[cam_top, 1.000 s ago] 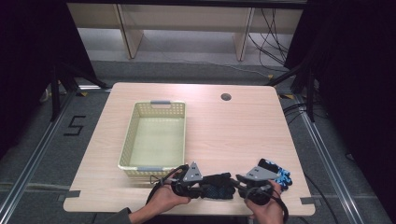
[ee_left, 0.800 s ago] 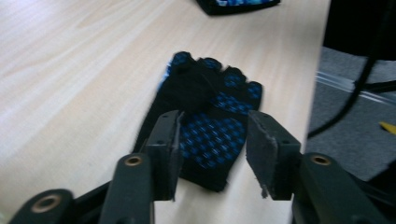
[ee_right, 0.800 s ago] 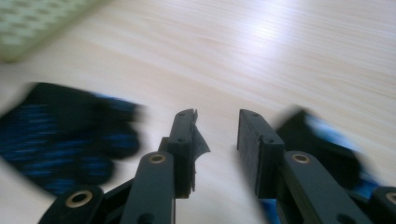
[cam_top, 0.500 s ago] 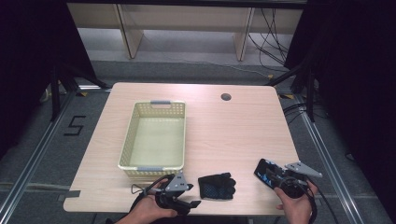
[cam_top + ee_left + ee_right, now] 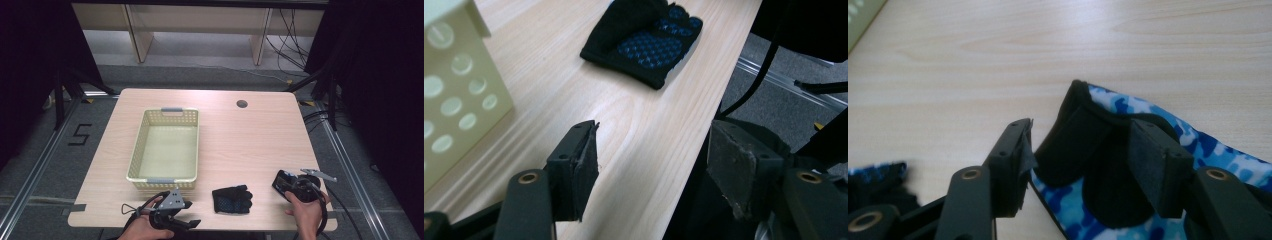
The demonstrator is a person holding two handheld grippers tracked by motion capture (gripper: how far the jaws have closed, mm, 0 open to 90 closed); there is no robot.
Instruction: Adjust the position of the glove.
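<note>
Black pads stand apart on both grippers, nothing pinched.

Right gripper (image 5: 1078, 165), its jaws just opened, straddles the cuff of a blue camo glove (image 5: 1198, 145) at the near right of the table (image 5: 250, 135); the pads look clear of the fabric, likely lined up for a grab. Left gripper (image 5: 651, 165), also just widened, hangs empty at the near edge, aimed at the black glove (image 5: 644, 37) lying flat between the hands. Cream basket (image 5: 167, 145) sits empty farther left, probably their destination.

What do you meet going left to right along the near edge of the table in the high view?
Left gripper → black glove with blue dots → blue camouflage glove, with the right gripper at it.
</note>
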